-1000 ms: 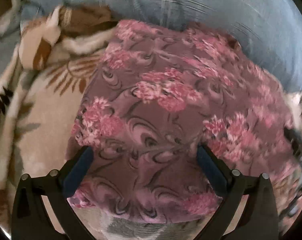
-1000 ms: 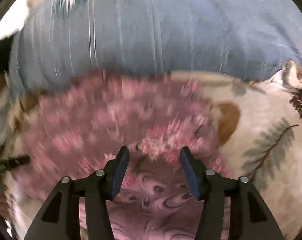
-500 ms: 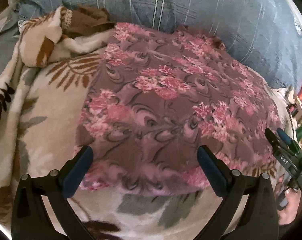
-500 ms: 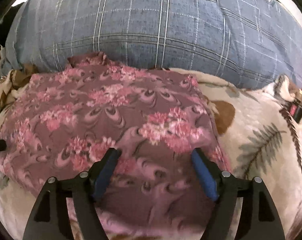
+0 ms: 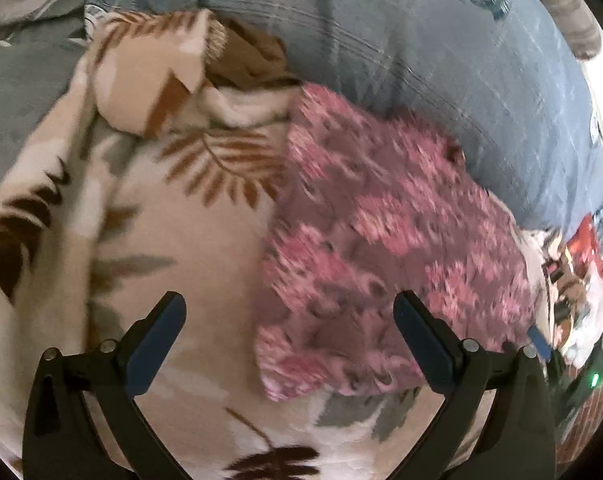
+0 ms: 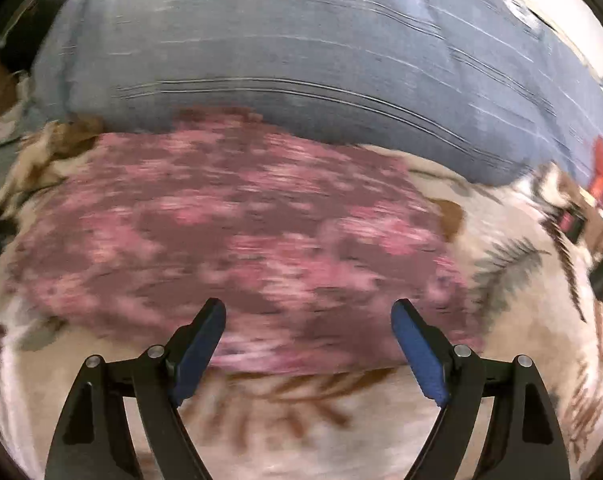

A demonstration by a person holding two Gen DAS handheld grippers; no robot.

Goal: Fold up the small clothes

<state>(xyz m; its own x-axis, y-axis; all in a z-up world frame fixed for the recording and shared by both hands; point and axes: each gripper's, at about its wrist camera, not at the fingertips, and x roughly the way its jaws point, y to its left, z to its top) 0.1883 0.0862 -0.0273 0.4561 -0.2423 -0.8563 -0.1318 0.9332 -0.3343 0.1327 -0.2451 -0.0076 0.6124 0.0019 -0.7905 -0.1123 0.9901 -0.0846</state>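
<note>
A purple cloth with pink flowers (image 5: 389,248) lies folded flat on a cream blanket with leaf print (image 5: 173,240). My left gripper (image 5: 289,312) hangs above the cloth's left near corner, open, with nothing between its blue pads. In the right wrist view the same cloth (image 6: 229,224) spreads across the middle, blurred by motion. My right gripper (image 6: 307,316) hovers over its near edge; its jaws are opening and hold nothing.
A big blue checked pillow (image 6: 301,60) lies right behind the cloth. A bunched fold of the blanket with brown fabric (image 5: 205,64) sits at the back left. Red and white clutter (image 5: 581,256) lies at the far right edge.
Both grippers have pulled back off the flowered cloth, which now lies flat and let go. The right jaws have widened. The left view has shifted left, showing more blanket.
</note>
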